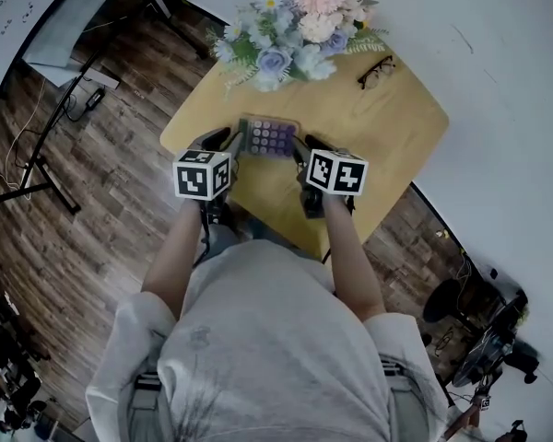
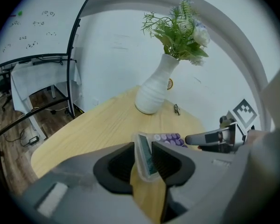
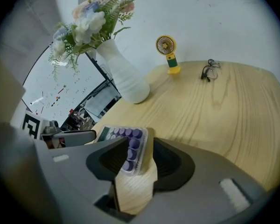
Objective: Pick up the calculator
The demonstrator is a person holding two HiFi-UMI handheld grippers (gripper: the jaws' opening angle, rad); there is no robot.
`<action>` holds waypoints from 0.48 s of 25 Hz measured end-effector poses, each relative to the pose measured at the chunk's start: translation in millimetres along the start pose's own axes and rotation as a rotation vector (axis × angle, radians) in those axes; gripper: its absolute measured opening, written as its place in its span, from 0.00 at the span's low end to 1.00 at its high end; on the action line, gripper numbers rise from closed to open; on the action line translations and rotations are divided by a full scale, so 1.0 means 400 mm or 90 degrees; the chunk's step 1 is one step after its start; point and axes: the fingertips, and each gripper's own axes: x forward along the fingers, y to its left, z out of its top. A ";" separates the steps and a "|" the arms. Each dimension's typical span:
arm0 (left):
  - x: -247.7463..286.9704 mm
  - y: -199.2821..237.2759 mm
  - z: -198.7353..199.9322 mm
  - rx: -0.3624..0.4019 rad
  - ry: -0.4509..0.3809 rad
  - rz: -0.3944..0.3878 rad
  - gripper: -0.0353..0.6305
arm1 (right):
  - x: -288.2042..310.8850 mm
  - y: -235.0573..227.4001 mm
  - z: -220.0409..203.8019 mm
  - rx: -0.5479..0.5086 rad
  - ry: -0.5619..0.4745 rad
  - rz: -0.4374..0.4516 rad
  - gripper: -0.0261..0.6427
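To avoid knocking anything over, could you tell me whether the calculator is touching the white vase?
Apart. The right gripper view shows bare tabletop between the calculator and the vase.

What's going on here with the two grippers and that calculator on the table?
A person with a gripper in each hand is going for the calculator on the round wooden table. The left gripper has one end between its open jaws, the right gripper the other end. Neither has clamped yet, and the calculator seems to lie flat. A flower vase and glasses stand behind it.
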 end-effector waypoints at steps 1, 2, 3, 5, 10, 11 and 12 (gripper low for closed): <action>0.004 0.001 -0.004 -0.005 0.004 -0.001 0.23 | 0.004 0.000 -0.003 0.002 0.003 0.004 0.30; 0.008 0.002 -0.008 -0.011 0.008 -0.002 0.24 | 0.009 0.000 -0.007 0.004 0.007 0.008 0.31; 0.012 0.003 -0.013 -0.016 0.013 -0.004 0.26 | 0.014 0.000 -0.011 0.007 0.010 0.013 0.32; 0.018 0.002 -0.023 -0.023 0.023 -0.008 0.28 | 0.021 0.003 -0.018 0.015 0.015 0.024 0.33; 0.030 -0.008 -0.038 -0.038 0.040 -0.023 0.34 | 0.032 0.012 -0.021 0.032 0.021 0.047 0.35; 0.033 -0.009 -0.041 -0.041 0.043 -0.025 0.35 | 0.035 0.012 -0.022 0.033 0.023 0.049 0.35; 0.035 -0.009 -0.043 -0.043 0.046 -0.025 0.35 | 0.037 0.013 -0.024 0.035 0.024 0.051 0.36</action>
